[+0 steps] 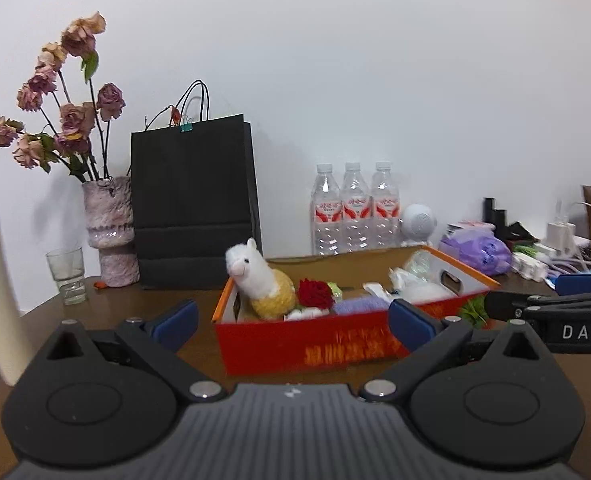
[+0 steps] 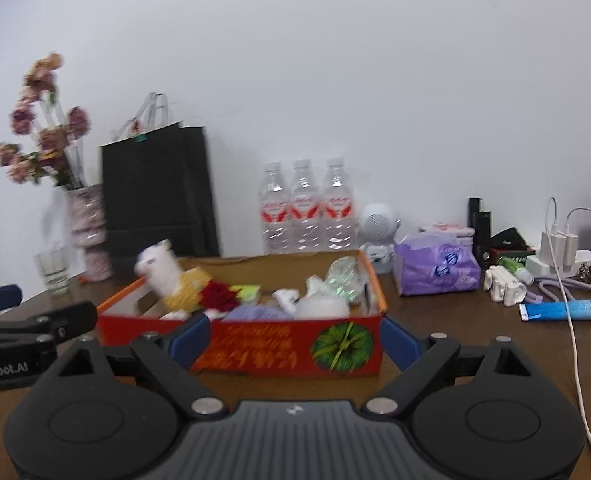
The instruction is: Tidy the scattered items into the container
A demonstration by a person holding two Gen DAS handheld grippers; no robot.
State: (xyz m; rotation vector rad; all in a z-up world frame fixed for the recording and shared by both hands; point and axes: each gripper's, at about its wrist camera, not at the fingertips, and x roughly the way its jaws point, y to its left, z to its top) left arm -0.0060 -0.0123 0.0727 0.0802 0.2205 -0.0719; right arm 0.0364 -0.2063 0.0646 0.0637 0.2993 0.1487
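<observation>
**Both claws empty in front of the red box, most things already inside**

The red box [image 2: 255,348] stands on the desk [image 2: 455,344] straight ahead of my right claw [image 2: 293,340], with its long printed side toward me. My right claw has its fingers wide apart and nothing is between them; the near wall of the box shows in the gap. My left claw [image 1: 291,324] is also spread apart and empty, and the box is just ahead of it, a little to its right side.

Inside the box I see a white and yellow plush alpaca [image 1: 259,280] at the end on my left, then a red rose [image 1: 315,292], something small and green-yellow behind it, a pale purple cloth [image 1: 359,304] near the front wall, and some white pieces with a crinkled clear wrapper [image 2: 345,276] at the end on my right. What the white pieces are I cannot tell.

I judge the task is late: the box is quite full, and I am between two picks, looking for the next item. Beyond the box to the right of my right claw some things lie on the desk: a blue tube [image 2: 563,310], a purple tissue pack [image 2: 435,270], a small white folded thing [image 2: 503,284]. The tube looks like the nearest loose candidate. To take it I would need to swing the right claw to the right, come down low over it, and keep away from the white cable [image 2: 573,320] that crosses it.

Further back are three water bottles [image 2: 305,208], a black paper bag [image 1: 193,204] and a vase of dried flowers [image 1: 109,228].
</observation>
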